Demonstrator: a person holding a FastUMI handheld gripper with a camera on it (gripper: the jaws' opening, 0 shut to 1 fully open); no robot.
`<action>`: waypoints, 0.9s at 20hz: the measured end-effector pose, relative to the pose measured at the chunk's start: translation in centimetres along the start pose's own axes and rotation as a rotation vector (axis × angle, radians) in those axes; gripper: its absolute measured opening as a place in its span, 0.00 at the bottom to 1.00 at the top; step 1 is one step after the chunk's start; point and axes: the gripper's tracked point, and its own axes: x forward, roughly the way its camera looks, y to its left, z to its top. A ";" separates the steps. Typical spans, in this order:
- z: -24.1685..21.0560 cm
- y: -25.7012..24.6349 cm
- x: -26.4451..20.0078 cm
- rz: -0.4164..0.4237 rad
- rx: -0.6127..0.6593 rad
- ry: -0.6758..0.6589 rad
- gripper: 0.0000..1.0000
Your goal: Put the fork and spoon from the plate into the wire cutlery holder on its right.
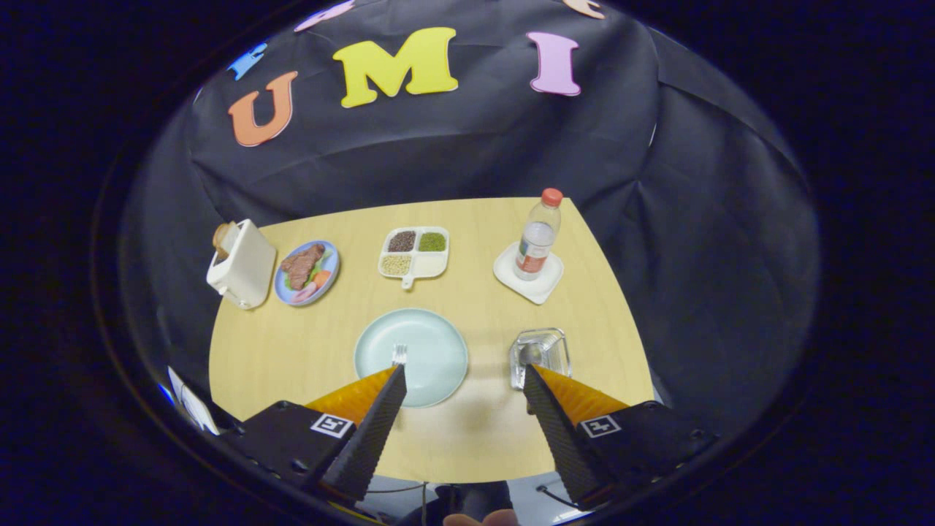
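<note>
Nearest my lens, the gripper (463,372) has its two fingers spread wide, with bare wooden tabletop (467,431) showing in the gap between them. I hold nothing; neither finger presses on anything. My left fingertip (397,374) overlaps the near part of the round pale mint-green plate (431,343), and my right fingertip (531,374) overlaps the near edge of the silvery wire cutlery holder (540,354).

On the plate, just beyond my left fingertip, I see the tines of a silver metal fork (399,354) pointing away from me; its handle is hidden behind the finger. I cannot make out the spoon on the plate with any certainty. The holder stands on the table to the right of the plate, apart from it, and something metallic glints inside it, but I cannot tell what it is.

Farther off, mid-table, lies a white four-compartment tray (414,254) with a short handle, filled with dark brown, green and pale yellow grains, one section white. To its left sits a blue-rimmed plate of mock meat and vegetables (307,272), and beside that a white toaster (241,267) with a slice of bread poking out. On the far right a clear plastic water bottle with a red cap (538,235) stands upright on a white square coaster (529,276).
</note>
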 end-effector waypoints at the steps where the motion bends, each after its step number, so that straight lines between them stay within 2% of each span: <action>1: -0.5 0.6 -0.1 0.006 -0.007 0.000 0.97; 7: -4.2 4.7 0.7 0.011 -0.069 0.050 0.95; 18: -13.2 9.6 8.2 0.019 -0.033 0.325 0.95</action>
